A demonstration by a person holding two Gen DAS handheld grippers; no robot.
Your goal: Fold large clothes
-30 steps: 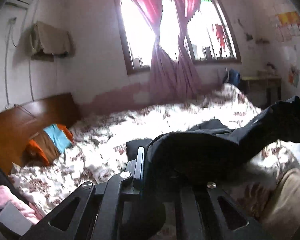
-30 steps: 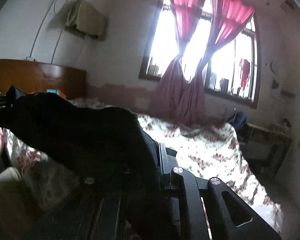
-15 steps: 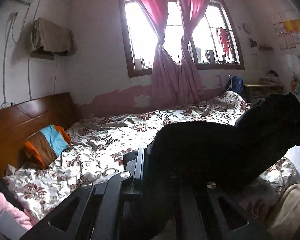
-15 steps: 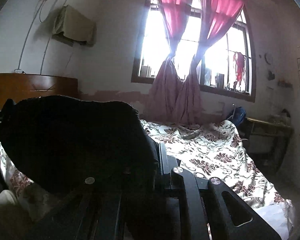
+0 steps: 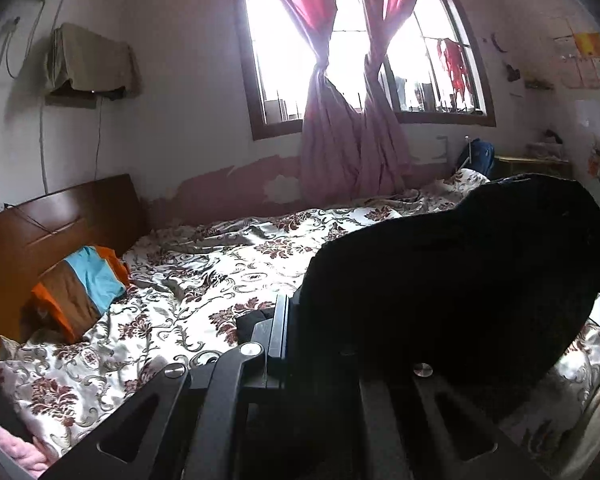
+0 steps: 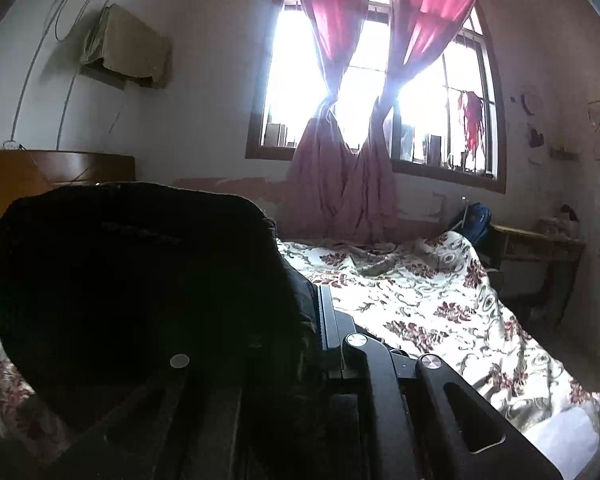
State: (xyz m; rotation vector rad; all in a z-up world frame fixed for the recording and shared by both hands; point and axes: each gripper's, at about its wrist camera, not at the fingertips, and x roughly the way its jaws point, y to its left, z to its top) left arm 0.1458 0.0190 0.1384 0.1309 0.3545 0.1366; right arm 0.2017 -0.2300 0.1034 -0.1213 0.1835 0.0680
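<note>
A large black garment (image 5: 460,280) hangs in the air over the bed, spread between both grippers. In the left wrist view my left gripper (image 5: 296,316) is shut on one edge of it, and the cloth runs off to the right and hides the right-hand finger. In the right wrist view the same black garment (image 6: 140,280) fills the left half. My right gripper (image 6: 314,316) is shut on its other edge, with only the right-hand finger (image 6: 326,320) showing beside the cloth.
The bed's floral cover (image 5: 204,280) lies below, with a wooden headboard (image 5: 40,232) and an orange, blue and brown pillow (image 5: 80,284) at the left. Something pink (image 5: 4,440) lies at the near left. A desk (image 6: 536,244) and a blue bag (image 6: 476,220) stand beyond the bed under the curtained window (image 6: 360,100).
Both hands have moved across over the bed with the garment. The cloth, a low sagging strip a second ago, now stands as a taller dark sheet between the grippers.
</note>
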